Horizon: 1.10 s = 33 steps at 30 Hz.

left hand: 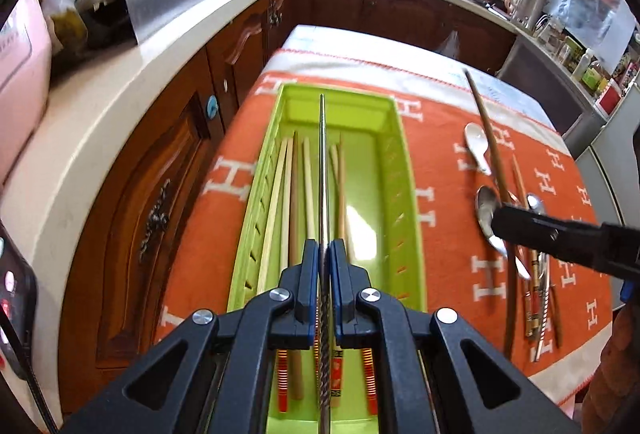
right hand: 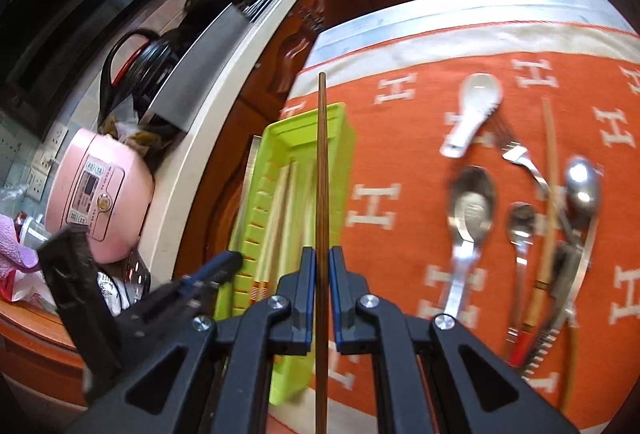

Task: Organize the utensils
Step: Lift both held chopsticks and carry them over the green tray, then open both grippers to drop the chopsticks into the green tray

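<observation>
- On the far left, the kitchen counter point(right hand: 188, 194) carries a pink rice cooker point(right hand: 100, 190), well apart from the work area.
- Your left gripper point(left hand: 325, 254) has its jaws pinched on a metal chopstick point(left hand: 323, 162), which runs straight away from you above the green tray point(left hand: 404, 170).
- The tray lies lengthwise on the orange cloth point(left hand: 444, 162), at its left side, and several wooden chopsticks point(left hand: 286, 186) already lie inside it, parallel to its long walls.
- Your right gripper point(right hand: 322, 262) is clamped on a dark wooden chopstick point(right hand: 322, 162); in the right wrist view it is held over the right edge of the tray, pointing toward the far end.
- To the right of the tray, the loose utensils lie on the cloth: a white ceramic spoon point(right hand: 474, 114) farthest away, a fork point(right hand: 520, 158) just beside it, then a large metal spoon point(right hand: 472, 210), a small metal spoon point(right hand: 522, 226) and another metal spoon point(right hand: 582, 182) nearer to you.
- A light wooden chopstick point(right hand: 550, 162) lies across that group, overlapping the fork handle, and more chopsticks lie at the group's near end; blur hides how they touch.
</observation>
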Tool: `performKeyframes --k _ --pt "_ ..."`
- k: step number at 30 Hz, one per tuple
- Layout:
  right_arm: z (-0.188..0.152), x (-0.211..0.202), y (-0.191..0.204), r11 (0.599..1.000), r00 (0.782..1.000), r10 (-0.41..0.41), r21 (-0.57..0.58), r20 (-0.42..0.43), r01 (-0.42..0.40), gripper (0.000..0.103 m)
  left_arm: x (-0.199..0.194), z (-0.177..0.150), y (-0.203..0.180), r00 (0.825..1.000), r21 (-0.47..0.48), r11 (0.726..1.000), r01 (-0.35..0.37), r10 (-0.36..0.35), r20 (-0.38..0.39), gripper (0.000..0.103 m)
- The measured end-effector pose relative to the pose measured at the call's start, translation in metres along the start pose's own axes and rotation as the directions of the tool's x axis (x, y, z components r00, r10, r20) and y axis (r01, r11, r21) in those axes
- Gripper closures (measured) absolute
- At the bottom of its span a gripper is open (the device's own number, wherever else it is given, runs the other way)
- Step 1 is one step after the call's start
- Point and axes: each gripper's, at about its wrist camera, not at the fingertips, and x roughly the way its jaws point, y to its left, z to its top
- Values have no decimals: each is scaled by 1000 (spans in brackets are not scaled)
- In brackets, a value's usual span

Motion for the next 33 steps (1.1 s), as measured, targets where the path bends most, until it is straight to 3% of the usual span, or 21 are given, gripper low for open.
performKeyframes --k 6,12,25,33 --pt "2 35 11 1000 998 -5 20 -56 6 97 22 -8 6 999 -11 1000 20 -21 -43 99" --pt "3 59 14 999 995 -38 25 -89 40 96 25 -4 14 999 -12 1000 28 -28 -34 99" --pt "6 83 19 996 992 -35 79 -119 45 96 7 2 25 1000 -32 999 20 -19 12 94" --pt "2 80 23 999 992 -25 41 -124 31 95 4 1 26 1000 -43 999 31 -31 7 93"
